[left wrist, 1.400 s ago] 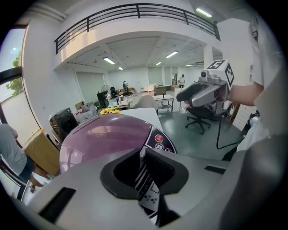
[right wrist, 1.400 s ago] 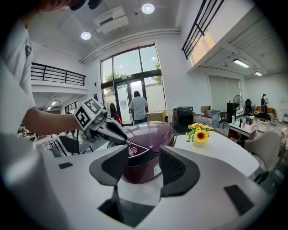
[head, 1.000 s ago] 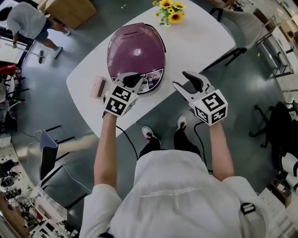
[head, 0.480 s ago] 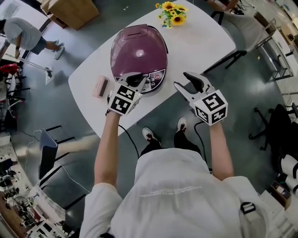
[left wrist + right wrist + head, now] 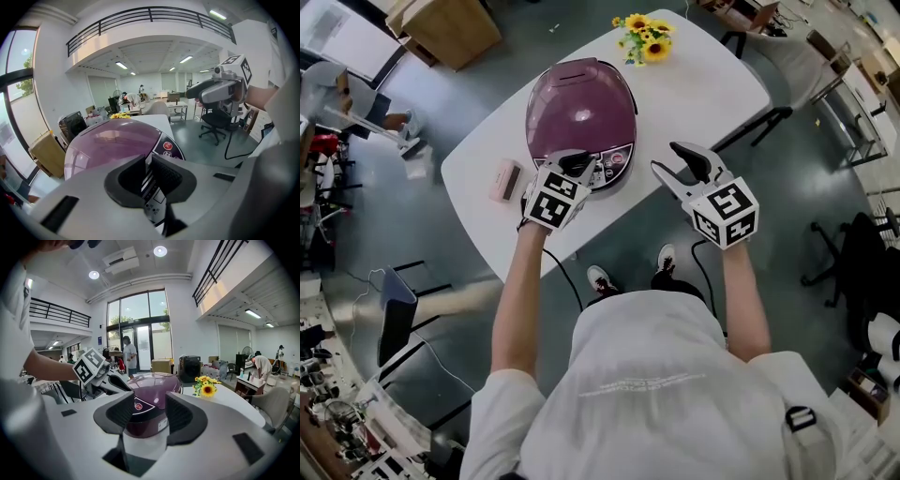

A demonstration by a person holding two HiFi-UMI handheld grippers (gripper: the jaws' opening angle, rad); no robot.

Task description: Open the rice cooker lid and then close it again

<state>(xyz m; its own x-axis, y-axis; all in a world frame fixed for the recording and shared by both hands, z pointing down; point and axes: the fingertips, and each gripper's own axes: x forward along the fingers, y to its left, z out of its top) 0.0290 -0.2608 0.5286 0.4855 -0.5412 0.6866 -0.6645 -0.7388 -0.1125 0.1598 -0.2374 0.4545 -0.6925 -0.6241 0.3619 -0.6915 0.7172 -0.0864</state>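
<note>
At rice cooker (image 5: 581,108) front: L claw (image 5: 578,166) near-closed; R claw (image 5: 666,157) beside, wide.

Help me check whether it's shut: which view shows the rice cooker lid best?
The head view: almost the whole purple lid shows from above, closed. The left gripper view shows it close, its front blocked by the left tool. The right gripper view shows it side-on, framed by the right tool.

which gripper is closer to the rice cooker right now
Left. The left gripper is right at the rice cooker's front control panel. The right gripper hangs off to the cooker's right side, clearly apart from it.
</note>
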